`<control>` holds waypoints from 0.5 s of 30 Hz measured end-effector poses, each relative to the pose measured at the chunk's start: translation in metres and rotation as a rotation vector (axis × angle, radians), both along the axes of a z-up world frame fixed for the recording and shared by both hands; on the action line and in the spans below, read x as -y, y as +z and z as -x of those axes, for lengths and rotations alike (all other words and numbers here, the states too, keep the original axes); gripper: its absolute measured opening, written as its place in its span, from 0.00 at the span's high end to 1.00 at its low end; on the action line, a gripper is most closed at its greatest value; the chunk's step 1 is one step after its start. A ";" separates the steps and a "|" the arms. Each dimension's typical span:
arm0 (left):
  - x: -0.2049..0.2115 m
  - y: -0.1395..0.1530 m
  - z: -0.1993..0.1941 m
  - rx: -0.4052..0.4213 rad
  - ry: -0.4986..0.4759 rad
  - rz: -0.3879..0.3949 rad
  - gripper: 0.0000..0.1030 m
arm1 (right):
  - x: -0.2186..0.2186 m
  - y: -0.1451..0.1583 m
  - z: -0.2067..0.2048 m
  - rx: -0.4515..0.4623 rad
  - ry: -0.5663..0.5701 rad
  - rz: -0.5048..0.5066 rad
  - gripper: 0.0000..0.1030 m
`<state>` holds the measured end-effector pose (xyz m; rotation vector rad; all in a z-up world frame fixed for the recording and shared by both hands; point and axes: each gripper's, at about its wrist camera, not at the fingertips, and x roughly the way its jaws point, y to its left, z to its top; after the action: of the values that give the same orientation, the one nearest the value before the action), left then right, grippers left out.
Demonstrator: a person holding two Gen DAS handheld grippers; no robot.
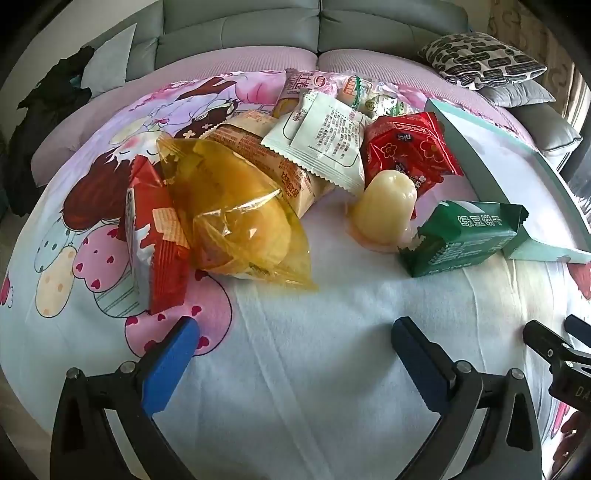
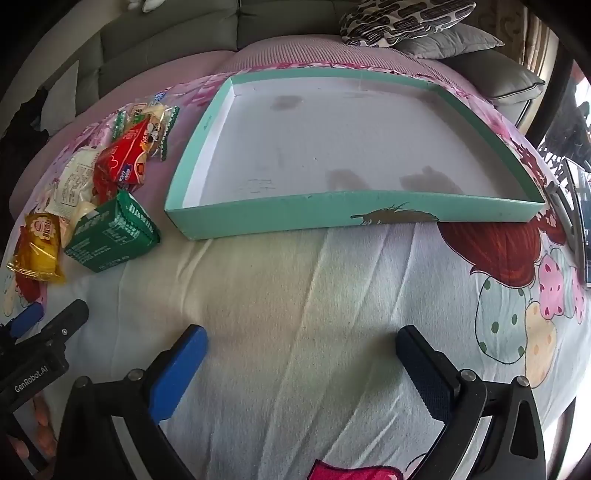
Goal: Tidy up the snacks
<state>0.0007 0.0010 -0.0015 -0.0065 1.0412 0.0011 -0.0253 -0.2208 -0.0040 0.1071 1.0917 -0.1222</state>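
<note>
A heap of snacks lies on a cartoon-print cloth. In the left wrist view I see a yellow bag (image 1: 236,218), a red wafer pack (image 1: 155,236), a white sachet (image 1: 325,140), a red packet (image 1: 406,151), a pale jelly cup (image 1: 384,210) and a green biscuit pack (image 1: 465,236). My left gripper (image 1: 295,332) is open and empty, just short of the heap. A shallow teal box (image 2: 295,216) with a bare white floor lies ahead of my right gripper (image 2: 301,341), which is open and empty. The green pack (image 2: 114,236) lies left of the box.
A grey sofa back (image 1: 240,33) and patterned cushions (image 1: 484,59) lie beyond the cloth. The box's corner (image 1: 546,254) sits right of the heap. The right gripper's tip (image 1: 543,339) shows at the left view's right edge; the left gripper's body (image 2: 44,347) shows at the right view's left edge.
</note>
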 end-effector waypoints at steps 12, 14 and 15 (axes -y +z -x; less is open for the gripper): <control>0.001 0.001 -0.001 0.003 0.001 -0.001 0.00 | -0.007 0.000 0.000 0.003 0.006 0.021 0.00; 0.001 0.001 -0.001 0.004 0.001 -0.001 0.00 | -0.008 0.000 0.000 0.005 0.009 0.027 0.00; 0.001 0.001 -0.001 0.005 0.001 -0.001 0.00 | -0.008 -0.001 0.000 0.006 0.012 0.028 0.00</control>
<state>0.0018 0.0002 -0.0008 -0.0065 1.0366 0.0026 -0.0255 -0.2132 -0.0046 0.0756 1.0845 -0.1263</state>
